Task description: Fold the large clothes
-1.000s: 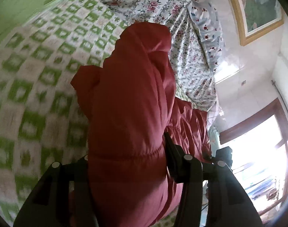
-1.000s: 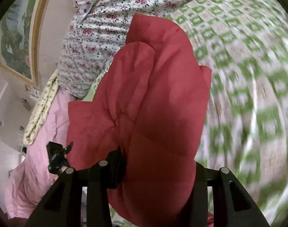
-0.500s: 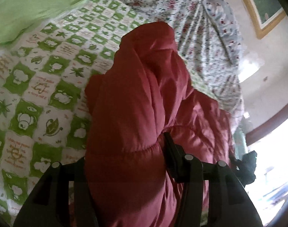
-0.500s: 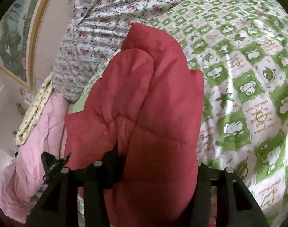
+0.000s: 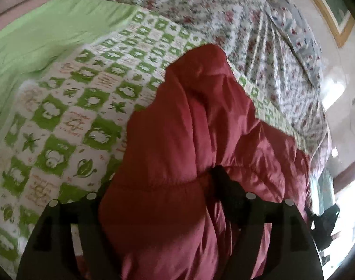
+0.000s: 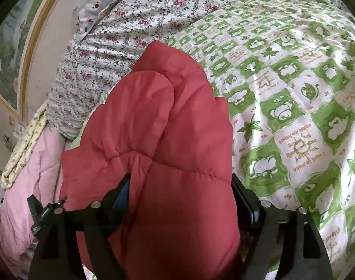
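A red puffy quilted jacket [image 5: 191,140] hangs bunched over the bed. My left gripper [image 5: 158,186] is shut on a thick fold of it, which fills the space between the black fingers. In the right wrist view the same jacket [image 6: 158,140] drapes forward from my right gripper [image 6: 179,196], which is shut on another thick fold. The far end of the jacket points toward the floral bedding. The other gripper shows at the right edge of the left wrist view [image 5: 322,221] and at the left edge of the right wrist view [image 6: 44,212].
A green-and-white checked bedspread [image 6: 294,93] covers the bed. A floral quilt [image 6: 130,23] and a bear-print pillow [image 6: 100,2] lie at the head. A pink blanket [image 6: 21,198] lies to the left. A plain green sheet [image 5: 49,35] shows far left. A framed picture [image 6: 11,42] hangs on the wall.
Both grippers have tilted downward with the jacket, so more of the bedspread shows and the window has slid out of the left view. The grips on the jacket are unchanged.
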Demonstrator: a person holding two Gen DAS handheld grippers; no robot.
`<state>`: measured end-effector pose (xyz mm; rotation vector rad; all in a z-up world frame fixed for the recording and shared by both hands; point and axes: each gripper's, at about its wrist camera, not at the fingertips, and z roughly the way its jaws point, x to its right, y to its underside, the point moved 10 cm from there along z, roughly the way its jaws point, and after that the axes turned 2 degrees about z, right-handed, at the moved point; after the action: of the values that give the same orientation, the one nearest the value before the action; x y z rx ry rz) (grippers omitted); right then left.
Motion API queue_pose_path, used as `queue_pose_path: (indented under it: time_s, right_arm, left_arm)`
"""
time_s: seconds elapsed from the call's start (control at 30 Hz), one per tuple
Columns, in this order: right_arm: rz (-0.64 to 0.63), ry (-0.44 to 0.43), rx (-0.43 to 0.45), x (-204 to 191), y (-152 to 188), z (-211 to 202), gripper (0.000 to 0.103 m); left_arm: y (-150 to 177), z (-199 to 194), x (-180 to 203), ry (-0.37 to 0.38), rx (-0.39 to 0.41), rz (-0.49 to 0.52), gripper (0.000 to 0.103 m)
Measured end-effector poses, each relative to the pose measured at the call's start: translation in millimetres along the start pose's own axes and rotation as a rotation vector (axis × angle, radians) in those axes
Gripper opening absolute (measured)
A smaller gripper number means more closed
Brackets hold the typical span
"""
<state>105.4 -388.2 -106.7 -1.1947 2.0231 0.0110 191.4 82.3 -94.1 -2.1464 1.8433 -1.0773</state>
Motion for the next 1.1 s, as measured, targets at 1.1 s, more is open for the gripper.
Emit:
queue_pose_path:
  time_s: [1.1]
  right_arm:
    - [-0.356, 0.187, 0.163, -101, 19, -58, 0.090]
  left_arm:
    - [53, -64, 103, 0.023, 0.026, 0.360, 0.076]
